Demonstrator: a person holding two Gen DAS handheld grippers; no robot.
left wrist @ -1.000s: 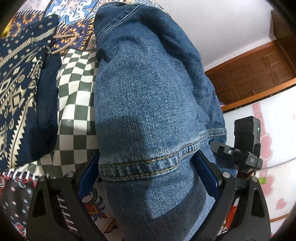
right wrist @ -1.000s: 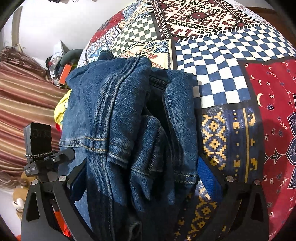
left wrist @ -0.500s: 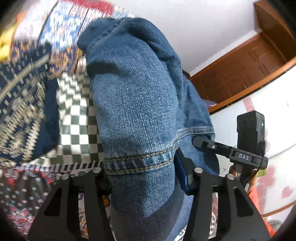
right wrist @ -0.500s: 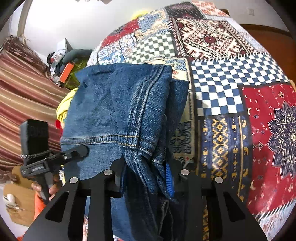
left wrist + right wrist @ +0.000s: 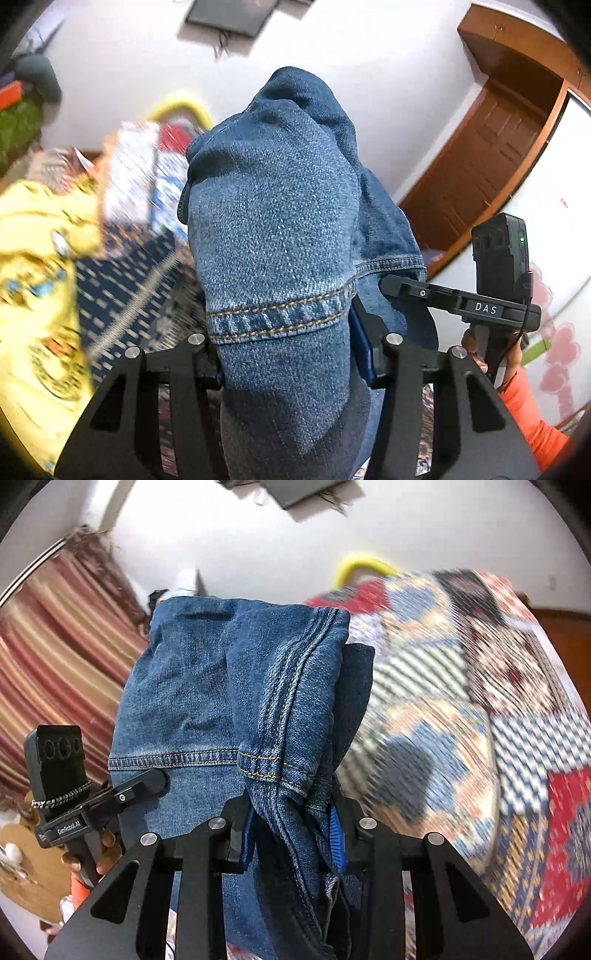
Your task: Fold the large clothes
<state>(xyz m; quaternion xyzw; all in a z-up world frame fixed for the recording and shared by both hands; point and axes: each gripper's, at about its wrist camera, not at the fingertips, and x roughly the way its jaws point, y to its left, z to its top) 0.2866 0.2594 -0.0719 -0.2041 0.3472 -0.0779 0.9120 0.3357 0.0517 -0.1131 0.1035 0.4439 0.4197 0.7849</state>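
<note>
A pair of blue denim jeans (image 5: 273, 229) hangs bunched between both grippers, lifted off the bed. My left gripper (image 5: 291, 354) is shut on a stitched hem of the jeans. My right gripper (image 5: 291, 830) is shut on another hemmed fold of the jeans (image 5: 229, 701). Each view shows the other gripper: the right one in the left wrist view (image 5: 495, 280), the left one in the right wrist view (image 5: 74, 794). The fabric hides the fingertips and much of the bed.
A patchwork bedspread (image 5: 480, 720) lies below and to the right. A yellow printed garment (image 5: 33, 280) lies at the left. A striped curtain (image 5: 55, 646), white wall (image 5: 332, 55) and brown wooden door (image 5: 491, 155) surround the bed.
Both grippers closed on the jeans and raised them off the bed. The views tilted up, so wall and door now show and the bedspread is blurred.
</note>
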